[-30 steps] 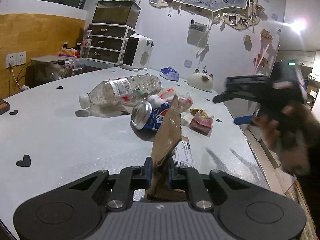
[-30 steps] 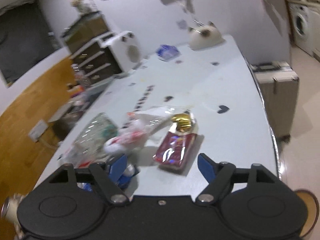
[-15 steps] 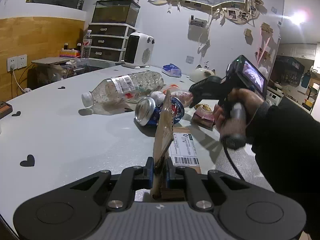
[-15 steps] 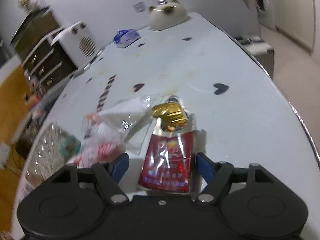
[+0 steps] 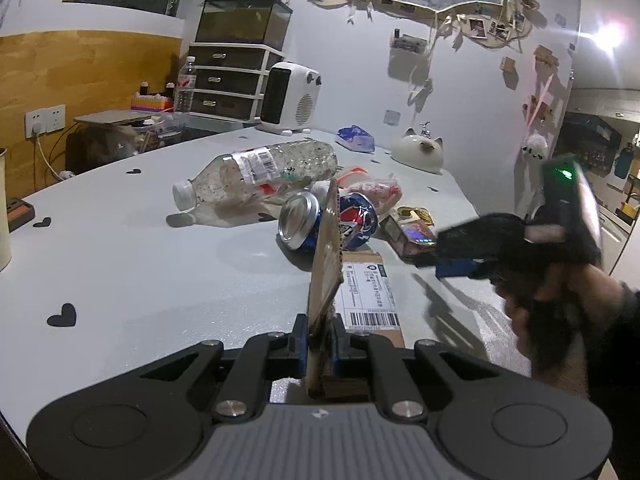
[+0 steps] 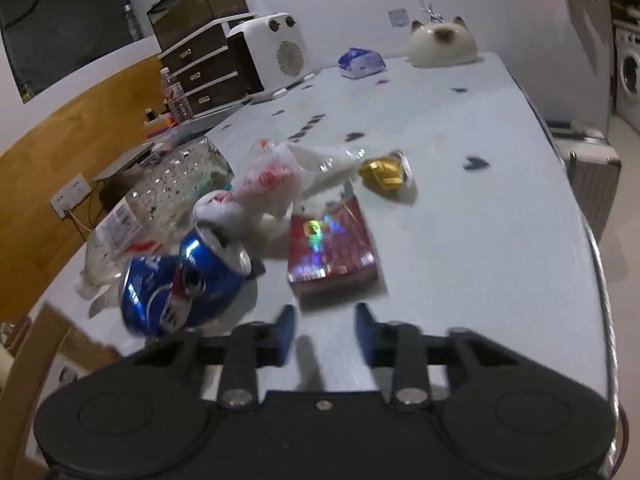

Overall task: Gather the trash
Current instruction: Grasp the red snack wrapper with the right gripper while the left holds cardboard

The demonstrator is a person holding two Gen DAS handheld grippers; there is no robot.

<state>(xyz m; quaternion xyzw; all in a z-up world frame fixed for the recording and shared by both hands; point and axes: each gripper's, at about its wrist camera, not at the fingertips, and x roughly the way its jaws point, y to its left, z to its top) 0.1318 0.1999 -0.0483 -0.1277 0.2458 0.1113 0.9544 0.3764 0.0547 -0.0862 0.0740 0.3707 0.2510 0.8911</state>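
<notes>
My left gripper (image 5: pixel 320 344) is shut on a brown cardboard flap (image 5: pixel 326 264) that stands upright, its shipping label (image 5: pixel 366 292) flat on the table. Beyond lie a crushed blue can (image 5: pixel 328 226), a clear plastic bottle (image 5: pixel 260 178), a crumpled plastic bag (image 5: pixel 368 188), a gold wrapper (image 5: pixel 414 214) and a red foil packet (image 5: pixel 412 234). My right gripper (image 6: pixel 325 332) hovers low, just short of the red packet (image 6: pixel 330 240). Its jaws are closing to a narrow gap with only bare table between them. The can (image 6: pixel 180 280) lies to its left.
At the back stand a white heater (image 5: pixel 290 98), a drawer unit (image 5: pixel 228 84), a blue tissue pack (image 6: pixel 362 62) and a cat-shaped white dish (image 6: pixel 442 40). The table's right edge (image 6: pixel 600 264) is close to the packet; a grey case (image 6: pixel 592 184) stands beyond it.
The right gripper came down toward the table in front of the red packet and its jaws narrowed. The left gripper kept still, holding the cardboard.
</notes>
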